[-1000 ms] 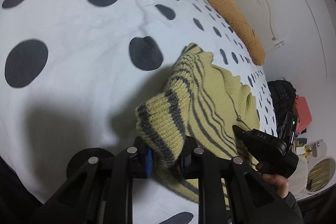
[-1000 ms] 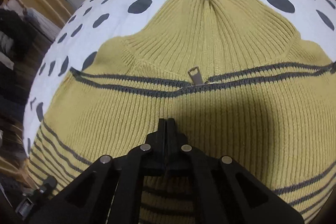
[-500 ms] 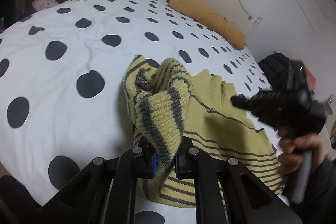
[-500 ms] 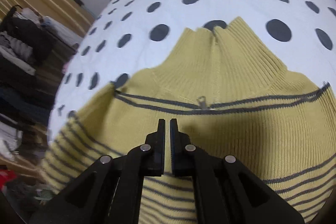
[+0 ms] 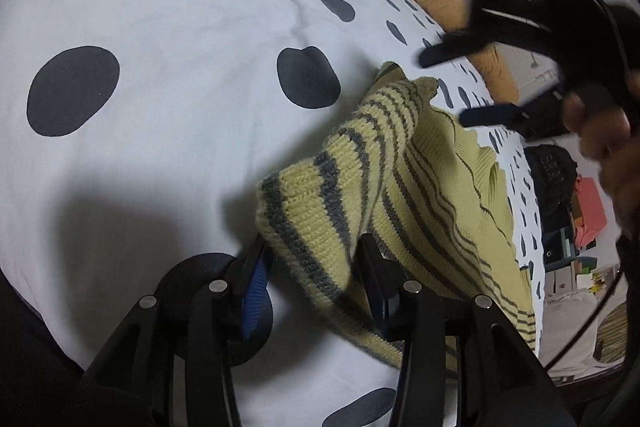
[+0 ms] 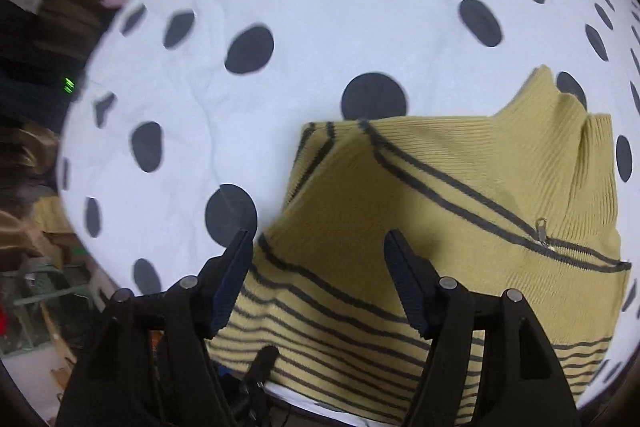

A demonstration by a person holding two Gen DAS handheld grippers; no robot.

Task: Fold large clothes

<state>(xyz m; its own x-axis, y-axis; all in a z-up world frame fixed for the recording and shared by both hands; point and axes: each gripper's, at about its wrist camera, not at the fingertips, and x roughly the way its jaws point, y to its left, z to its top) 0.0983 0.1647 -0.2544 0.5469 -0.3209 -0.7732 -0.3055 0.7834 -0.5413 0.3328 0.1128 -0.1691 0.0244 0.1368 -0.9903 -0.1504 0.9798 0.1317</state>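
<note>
A yellow knit sweater point(image 6: 460, 219) with grey stripes and a zip collar lies on the spotted white bedspread point(image 6: 280, 7). In the left wrist view its striped sleeve point(image 5: 320, 211) lies folded over the body, its cuff between the fingers of my left gripper point(image 5: 312, 267), which is open and no longer clamps it. My right gripper point(image 6: 320, 267) is open and empty, above the sweater's left part. It also shows in the left wrist view point(image 5: 480, 87), held in the air above the sweater.
An orange pillow point(image 5: 460, 7) lies at the headboard. A black bag point(image 5: 552, 179) and red items point(image 5: 588, 211) stand on the floor beyond the bed. Clothes hang to the left of the bed in the right wrist view point(image 6: 24, 27).
My left gripper has opened and let go of the sleeve, which now rests on the sweater. My right gripper has opened wide and lifted away to the left.
</note>
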